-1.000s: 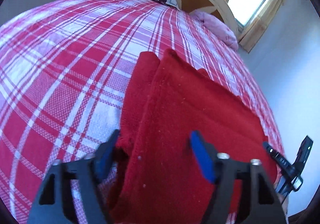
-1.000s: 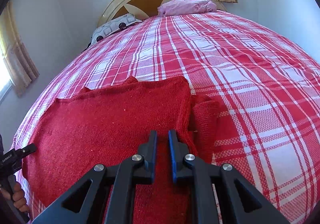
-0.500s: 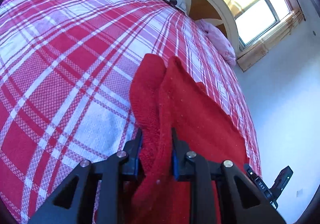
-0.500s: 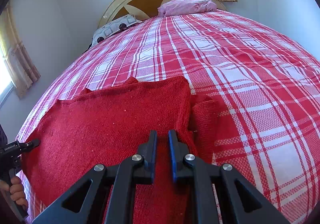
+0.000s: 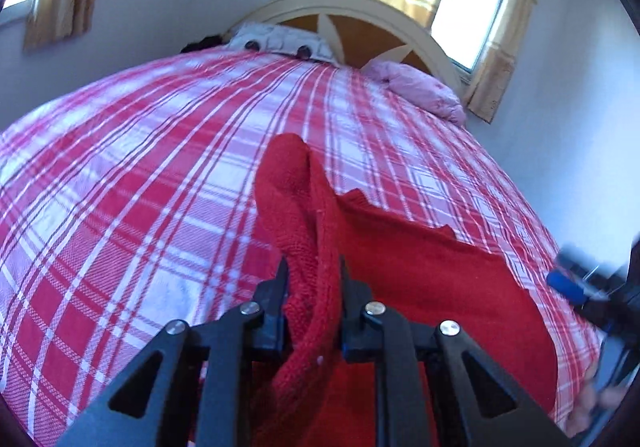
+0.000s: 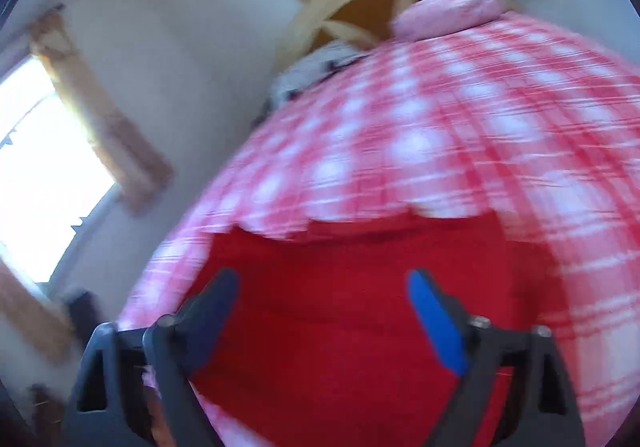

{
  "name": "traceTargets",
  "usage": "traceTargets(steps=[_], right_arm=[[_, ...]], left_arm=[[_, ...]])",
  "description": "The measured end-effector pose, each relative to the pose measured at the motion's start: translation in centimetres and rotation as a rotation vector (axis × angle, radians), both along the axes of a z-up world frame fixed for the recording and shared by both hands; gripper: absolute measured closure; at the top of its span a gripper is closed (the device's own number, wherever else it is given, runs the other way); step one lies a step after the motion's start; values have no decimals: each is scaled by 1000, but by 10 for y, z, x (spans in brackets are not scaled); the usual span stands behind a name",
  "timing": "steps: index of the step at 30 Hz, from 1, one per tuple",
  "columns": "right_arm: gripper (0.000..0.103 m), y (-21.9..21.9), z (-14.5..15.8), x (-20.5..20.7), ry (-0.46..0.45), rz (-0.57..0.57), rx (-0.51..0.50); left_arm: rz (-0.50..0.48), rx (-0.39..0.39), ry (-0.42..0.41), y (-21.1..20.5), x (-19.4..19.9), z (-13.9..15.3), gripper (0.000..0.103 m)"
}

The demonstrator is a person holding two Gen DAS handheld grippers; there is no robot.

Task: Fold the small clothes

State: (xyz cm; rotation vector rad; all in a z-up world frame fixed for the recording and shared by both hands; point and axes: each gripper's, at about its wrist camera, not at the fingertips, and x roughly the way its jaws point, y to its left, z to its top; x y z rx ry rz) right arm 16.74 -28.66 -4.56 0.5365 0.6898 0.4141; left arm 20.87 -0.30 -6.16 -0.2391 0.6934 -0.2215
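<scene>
A red knitted garment (image 5: pixel 420 271) lies on a bed with a red and white plaid cover (image 5: pixel 140 175). My left gripper (image 5: pixel 312 279) is shut on a bunched fold of the garment's left edge and holds it raised off the bed. In the blurred right wrist view the same garment (image 6: pixel 352 307) spreads under my right gripper (image 6: pixel 324 299), which is open and empty above its near part. The right gripper's blue-padded finger also shows at the right edge of the left wrist view (image 5: pixel 566 285).
A cream arched headboard (image 5: pixel 372 13) stands at the far end with a grey patterned pillow (image 5: pixel 280 41) and a pink pillow (image 5: pixel 420 89). Curtained windows (image 5: pixel 468 3) are behind and to the left (image 6: pixel 44 167). The bed's right edge (image 5: pixel 576 311) drops off close to the garment.
My left gripper closed on the garment's edge and lifted it. My right gripper opened, let go of the garment and swung quickly, blurring its view.
</scene>
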Motion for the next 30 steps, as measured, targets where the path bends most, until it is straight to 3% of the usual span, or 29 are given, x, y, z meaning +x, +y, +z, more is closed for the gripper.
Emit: traceTargets(steps=[3, 9, 15, 19, 21, 24, 30], right_arm=[[13, 32, -11, 26, 86, 106, 108], [13, 87, -22, 72, 207, 263, 64], [14, 122, -19, 102, 285, 390, -56], [14, 136, -36, 114, 353, 431, -187], [15, 136, -46, 115, 352, 442, -198], [74, 128, -58, 123, 362, 426, -190], [78, 120, -56, 116, 303, 399, -166]], left_arm=[[-12, 54, -35, -12, -6, -2, 84], [-31, 151, -89, -31, -18, -5, 84], [-71, 266, -162, -57, -31, -8, 84], [-108, 348, -203, -74, -41, -12, 84], [-123, 368, -216, -79, -45, -13, 84], [-140, 372, -221, -81, -48, -13, 84], [-148, 337, -173, -75, -38, -15, 84]])
